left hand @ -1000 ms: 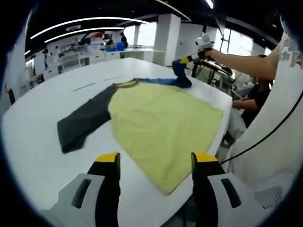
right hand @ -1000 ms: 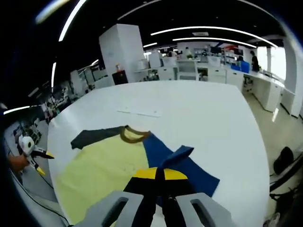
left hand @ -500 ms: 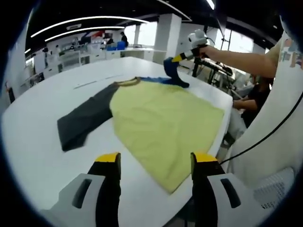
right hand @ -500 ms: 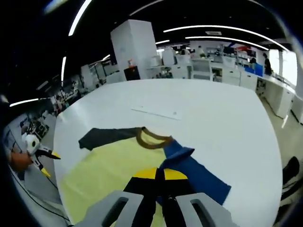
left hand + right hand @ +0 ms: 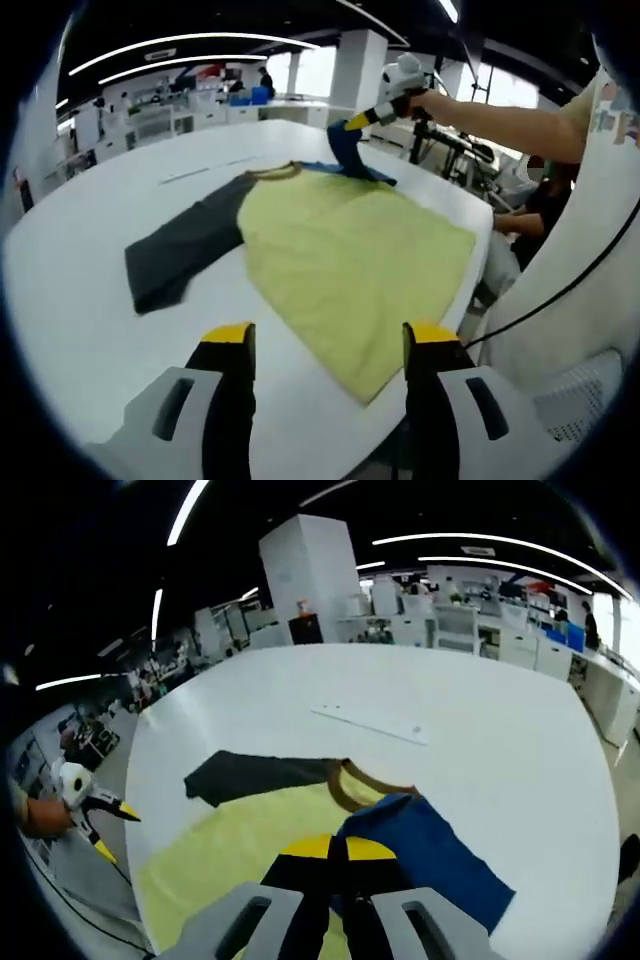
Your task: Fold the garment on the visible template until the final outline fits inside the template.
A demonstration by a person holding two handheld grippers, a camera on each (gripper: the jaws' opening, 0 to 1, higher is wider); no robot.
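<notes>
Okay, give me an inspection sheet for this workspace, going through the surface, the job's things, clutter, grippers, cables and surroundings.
Surface: white table, large, rounded edge.
Job's things: shirt lying flat, yellow body, dark grey sleeve spread out, blue sleeve lifted off the table. Thin outline marks on the table beyond the collar, possibly the template.
Clutter: nothing seen on the table.
Grippers: left gripper open, hovering at the shirt's hem, holding nothing. Right gripper shut on the blue sleeve.
Cables: black cable hanging beside the person's clothing.
Surroundings: open office with desks, white pillar, ceiling light strips; a seated person past the table edge.
</notes>
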